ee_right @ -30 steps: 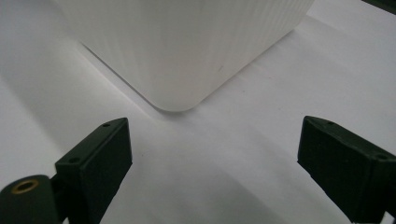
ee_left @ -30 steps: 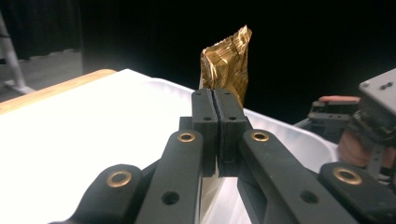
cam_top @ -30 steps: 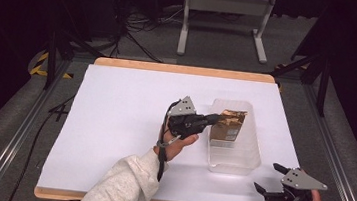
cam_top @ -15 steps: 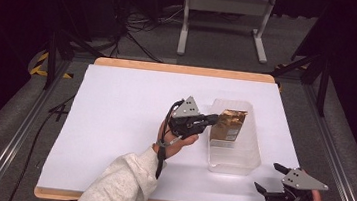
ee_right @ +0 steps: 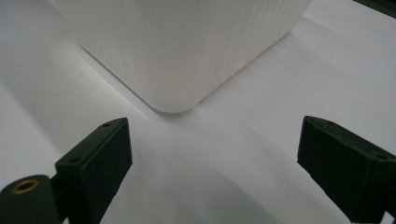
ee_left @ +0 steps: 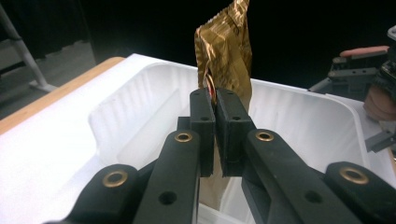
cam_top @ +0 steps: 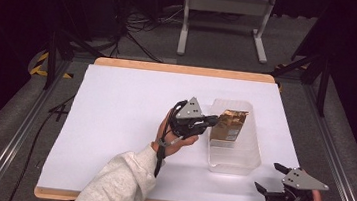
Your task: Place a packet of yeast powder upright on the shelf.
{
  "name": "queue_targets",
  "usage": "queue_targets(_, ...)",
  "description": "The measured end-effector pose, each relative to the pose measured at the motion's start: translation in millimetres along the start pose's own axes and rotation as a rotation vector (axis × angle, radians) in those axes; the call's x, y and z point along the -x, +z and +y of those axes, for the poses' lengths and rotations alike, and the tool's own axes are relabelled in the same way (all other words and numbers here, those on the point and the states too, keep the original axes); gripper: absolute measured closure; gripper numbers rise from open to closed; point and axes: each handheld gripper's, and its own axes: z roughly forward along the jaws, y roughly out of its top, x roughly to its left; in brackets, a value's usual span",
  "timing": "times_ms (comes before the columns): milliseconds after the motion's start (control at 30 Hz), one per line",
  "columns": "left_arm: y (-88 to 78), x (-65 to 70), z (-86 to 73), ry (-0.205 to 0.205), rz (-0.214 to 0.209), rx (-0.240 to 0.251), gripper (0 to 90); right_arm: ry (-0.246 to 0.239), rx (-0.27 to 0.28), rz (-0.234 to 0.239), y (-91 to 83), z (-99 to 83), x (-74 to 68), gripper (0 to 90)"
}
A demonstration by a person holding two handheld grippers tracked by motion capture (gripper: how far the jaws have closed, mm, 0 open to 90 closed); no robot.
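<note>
A gold foil packet [cam_top: 229, 125] stands upright inside a clear plastic tub [cam_top: 232, 164] at the centre right of the white table. My left gripper [cam_top: 214, 119] reaches in from the tub's left side and is shut on the packet's near edge. In the left gripper view the two black jaws [ee_left: 215, 121] pinch the crinkled packet [ee_left: 226, 51], which rises above them over the tub [ee_left: 140, 102]. My right gripper [cam_top: 268, 176] rests near the table's front right corner, open with nothing between its fingers. In its own view the right gripper [ee_right: 215, 154] faces a rounded corner of the tub [ee_right: 187, 46].
The white sheet [cam_top: 124, 115] covers the table, edged by a wooden border [cam_top: 184, 70]. A grey metal stand [cam_top: 225, 20] and cables lie on the floor beyond the far edge. The other hand's gripper [ee_left: 359, 70] shows past the tub in the left gripper view.
</note>
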Motion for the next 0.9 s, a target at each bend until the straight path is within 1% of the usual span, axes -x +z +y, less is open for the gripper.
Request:
queue_targets(67,0.1,0.5,0.2,0.004,0.004,-0.008,85.5,0.000,0.000,0.000,0.0,0.0,0.0,10.6)
queue_targets(100,0.6,1.5,0.5,0.018,0.008,-0.025,85.1,0.001,0.001,-0.001,0.0,0.0,0.1,10.6)
queue_targets(300,-1.4,2.5,0.9,0.041,0.022,-0.039,82.2,0.000,0.000,0.000,-0.1,-0.1,0.0,10.6)
queue_targets(367,-3.3,3.6,1.1,0.053,0.033,-0.046,79.5,-0.001,0.000,-0.003,-0.3,0.1,0.0,10.6)
queue_targets(467,-7.7,4.1,0.6,0.073,0.032,-0.049,76.5,0.000,0.000,-0.003,0.0,0.2,0.0,10.6)
queue_targets(500,-9.0,4.7,0.2,0.083,0.042,-0.058,74.9,-0.001,0.000,-0.002,0.0,0.4,-0.3,10.6)
queue_targets(533,-9.0,4.7,0.2,0.083,0.042,-0.058,73.2,-0.001,0.000,-0.002,0.0,0.4,-0.3,10.6)
queue_targets(567,-10.2,5.2,-0.2,0.091,0.049,-0.065,73.2,-0.001,0.000,-0.002,-0.1,0.5,-0.5,10.6)
queue_targets(600,-12.3,4.8,-0.9,0.101,0.054,-0.075,71.2,-0.001,0.000,-0.002,-0.1,0.5,-0.5,10.6)
queue_targets(700,-17.2,3.3,-3.0,0.105,0.059,-0.075,69.2,-0.002,0.001,-0.002,-0.2,0.6,-0.7,10.6)
queue_targets(767,-21.5,1.6,-5.3,0.106,0.062,-0.081,65.7,-0.003,-0.001,-0.001,0.1,0.6,-0.5,10.6)
queue_targets(833,-25.9,1.6,-8.3,0.121,0.077,-0.090,62.5,-0.005,-0.001,-0.001,0.5,0.8,-0.8,10.6)
queue_targets(867,-25.9,1.6,-8.3,0.121,0.077,-0.090,61.9,-0.005,-0.001,-0.001,0.5,0.8,-0.8,10.6)
queue_targets(900,-28.6,1.1,-10.1,0.130,0.079,-0.097,61.9,-0.004,-0.001,0.000,0.5,0.7,-0.8,10.6)
